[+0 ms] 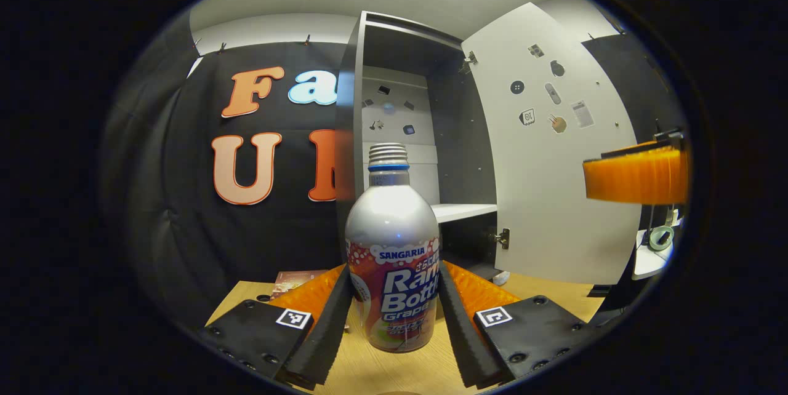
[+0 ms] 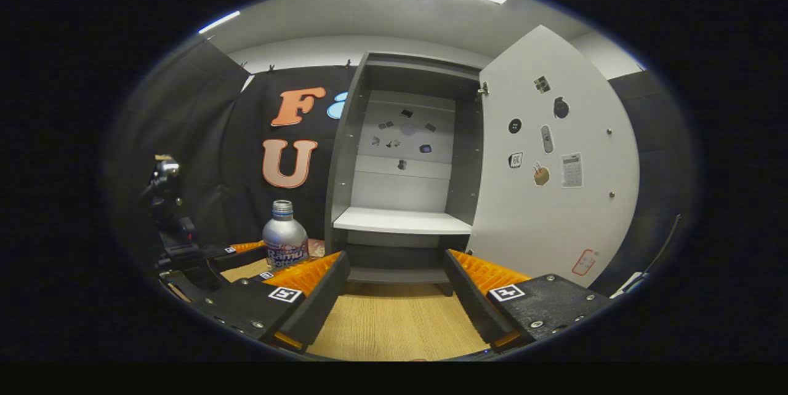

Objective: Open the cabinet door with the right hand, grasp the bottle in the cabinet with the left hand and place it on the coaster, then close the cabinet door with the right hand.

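Left tool is clamped on the bottle, upright just above the table, apparently for setting down. Right tool waits with fingers apart, facing the open cabinet door, likely to close it.

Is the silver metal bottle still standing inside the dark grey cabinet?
No. In the right gripper view the silver metal bottle stands outside, left of the dark grey cabinet, whose white shelf is bare.
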Tool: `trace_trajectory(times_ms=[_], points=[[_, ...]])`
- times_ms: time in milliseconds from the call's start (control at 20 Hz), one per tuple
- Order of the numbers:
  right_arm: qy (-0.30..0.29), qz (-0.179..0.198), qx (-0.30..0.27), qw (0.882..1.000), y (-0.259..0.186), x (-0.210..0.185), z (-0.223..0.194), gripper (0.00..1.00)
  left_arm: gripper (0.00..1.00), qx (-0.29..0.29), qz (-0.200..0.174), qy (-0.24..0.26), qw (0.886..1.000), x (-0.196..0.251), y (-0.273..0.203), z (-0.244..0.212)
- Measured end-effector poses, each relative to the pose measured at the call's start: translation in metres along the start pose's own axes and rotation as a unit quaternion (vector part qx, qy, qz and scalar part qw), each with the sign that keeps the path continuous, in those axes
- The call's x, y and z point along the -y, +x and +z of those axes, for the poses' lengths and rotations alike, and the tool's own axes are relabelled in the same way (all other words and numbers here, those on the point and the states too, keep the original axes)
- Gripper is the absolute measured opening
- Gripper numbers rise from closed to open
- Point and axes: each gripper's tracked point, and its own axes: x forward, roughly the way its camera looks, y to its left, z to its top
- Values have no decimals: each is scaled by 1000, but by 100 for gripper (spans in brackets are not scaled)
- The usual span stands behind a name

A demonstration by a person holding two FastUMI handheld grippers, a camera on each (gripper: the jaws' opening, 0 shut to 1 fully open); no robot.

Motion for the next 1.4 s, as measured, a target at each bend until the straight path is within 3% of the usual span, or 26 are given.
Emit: trace_trajectory(times_ms=[700,1050,1400], points=[[-28,35,-53,998,-23,-15,-42,95,82,-94,28,-12,995,3,-54,-156],[-39,52,-67,996,-20,-18,-51,95,82,-131,25,-13,991,3,-54,-196],[-39,63,-78,994,-15,-23,-56,95,83,-137,24,-16,990,2,-58,-199]])
